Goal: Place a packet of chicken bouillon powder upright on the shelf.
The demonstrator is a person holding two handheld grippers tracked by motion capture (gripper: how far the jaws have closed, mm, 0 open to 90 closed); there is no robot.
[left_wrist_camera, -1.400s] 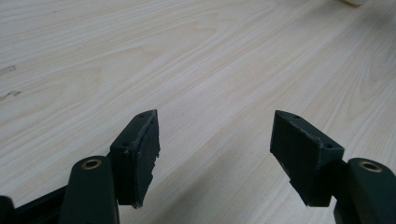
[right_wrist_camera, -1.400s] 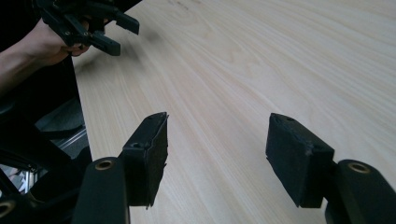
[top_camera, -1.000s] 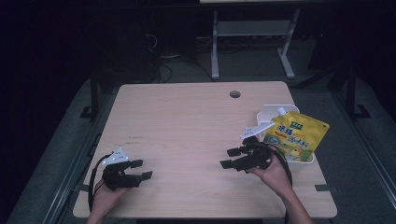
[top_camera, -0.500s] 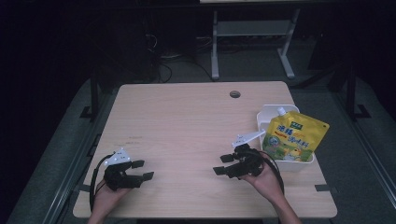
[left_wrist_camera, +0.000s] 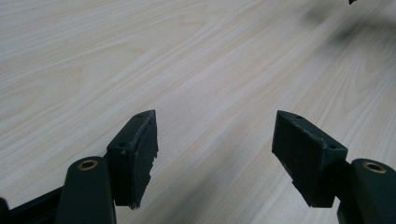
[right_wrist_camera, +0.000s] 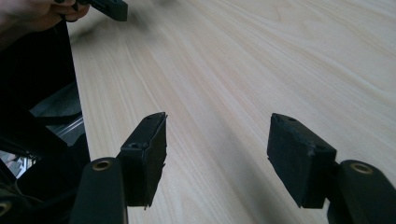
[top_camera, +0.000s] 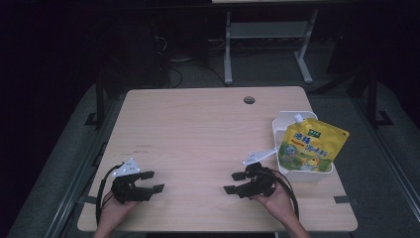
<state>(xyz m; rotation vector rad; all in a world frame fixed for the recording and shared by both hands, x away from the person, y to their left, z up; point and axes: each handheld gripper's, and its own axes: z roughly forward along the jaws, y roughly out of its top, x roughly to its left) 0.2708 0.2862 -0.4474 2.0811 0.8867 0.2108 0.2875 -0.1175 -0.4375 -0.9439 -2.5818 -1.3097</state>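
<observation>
My left gripper rests low over the wooden table near its front left corner, held by a hand. Its jaws stand open with nothing between them, and bare wood lies ahead in the left gripper view. My right gripper is at the front right, jaws pointing left, open and holding nothing. Just right of it, a yellow spouted pouch stands in a white bin.
A round cable hole sits near the table's far edge. In the right gripper view the person's other hand shows at the top left, beside the table's left edge. A metal stand is on the floor beyond the table.
My right gripper has drawn back from beside the bin toward the table's front edge and a little left. The left gripper has barely moved.
</observation>
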